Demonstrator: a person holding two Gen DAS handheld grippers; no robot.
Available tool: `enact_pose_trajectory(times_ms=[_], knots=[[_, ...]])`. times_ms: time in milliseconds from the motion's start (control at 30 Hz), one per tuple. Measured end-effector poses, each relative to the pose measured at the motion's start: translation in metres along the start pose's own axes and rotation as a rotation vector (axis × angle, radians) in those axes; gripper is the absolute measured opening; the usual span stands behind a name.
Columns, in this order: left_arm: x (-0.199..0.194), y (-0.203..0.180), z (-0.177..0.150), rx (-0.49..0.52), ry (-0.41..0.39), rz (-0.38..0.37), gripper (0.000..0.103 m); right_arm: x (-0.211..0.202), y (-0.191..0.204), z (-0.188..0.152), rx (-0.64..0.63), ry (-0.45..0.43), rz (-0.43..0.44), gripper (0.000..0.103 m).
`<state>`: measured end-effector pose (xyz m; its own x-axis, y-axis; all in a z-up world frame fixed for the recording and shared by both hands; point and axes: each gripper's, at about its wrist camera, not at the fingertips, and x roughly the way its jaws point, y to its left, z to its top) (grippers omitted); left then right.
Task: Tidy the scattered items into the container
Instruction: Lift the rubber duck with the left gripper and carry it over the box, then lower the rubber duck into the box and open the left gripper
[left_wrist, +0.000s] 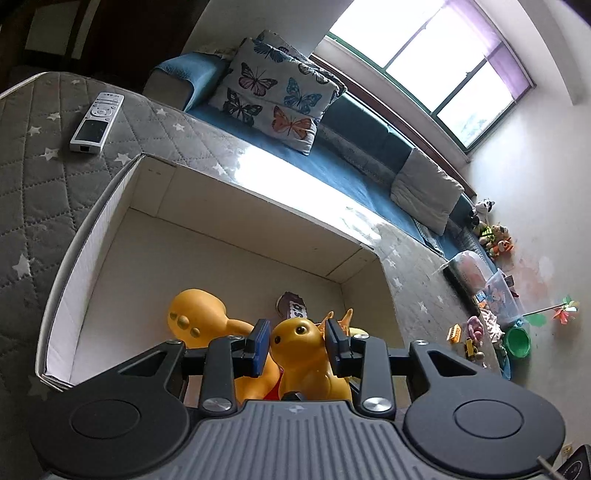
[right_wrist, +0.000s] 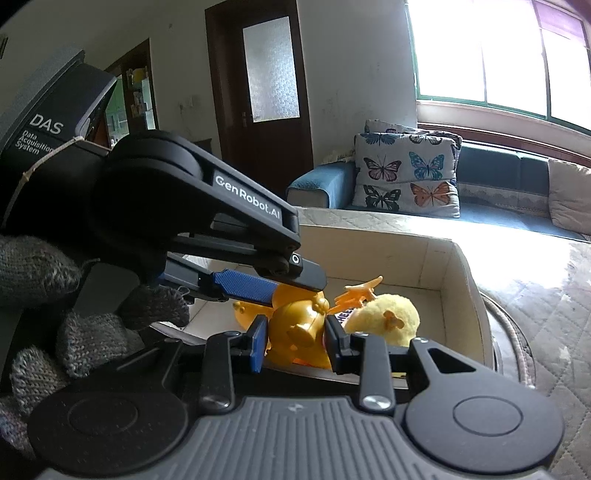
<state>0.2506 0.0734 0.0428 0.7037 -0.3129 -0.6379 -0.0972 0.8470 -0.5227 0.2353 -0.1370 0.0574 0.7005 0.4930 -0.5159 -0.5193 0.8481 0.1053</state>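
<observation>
Left hand-held gripper (left_wrist: 297, 345) is clamped on the orange squirrel toy (left_wrist: 306, 354), holding it above the open cardboard box (left_wrist: 92, 229), apparently for release inside. An orange maraca-shaped toy (left_wrist: 195, 317) already lies on the box floor. The squirrel's head faces the camera; its long axis runs roughly along the fingers. Right hand-held gripper (right_wrist: 295, 341) frames the same toy, jaws apart, contact unclear. A yellow plush (right_wrist: 391, 317) rests in the box's right part.

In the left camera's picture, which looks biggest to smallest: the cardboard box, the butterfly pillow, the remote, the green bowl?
1. cardboard box
2. butterfly pillow
3. remote
4. green bowl
The bowl lies far off, so its true size against the remote is unsure.
</observation>
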Motion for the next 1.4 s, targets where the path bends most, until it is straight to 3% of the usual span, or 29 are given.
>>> enact_pose_trajectory(times_ms=[800, 1300, 1400], knots=[[-0.035, -0.001, -0.017, 0.072, -0.064, 0.03, 0.035, -0.01, 0.001, -0.008, -0.022, -0.018, -0.043, 0.036], [-0.066, 0.011, -0.048, 0.096, -0.1, 0.06, 0.035, -0.011, 0.0, -0.011, 0.0, -0.019, -0.079, 0.035], [-0.071, 0.012, -0.055, 0.118, -0.102, 0.075, 0.035, -0.017, 0.0, -0.013, 0.003, -0.019, -0.064, 0.039]])
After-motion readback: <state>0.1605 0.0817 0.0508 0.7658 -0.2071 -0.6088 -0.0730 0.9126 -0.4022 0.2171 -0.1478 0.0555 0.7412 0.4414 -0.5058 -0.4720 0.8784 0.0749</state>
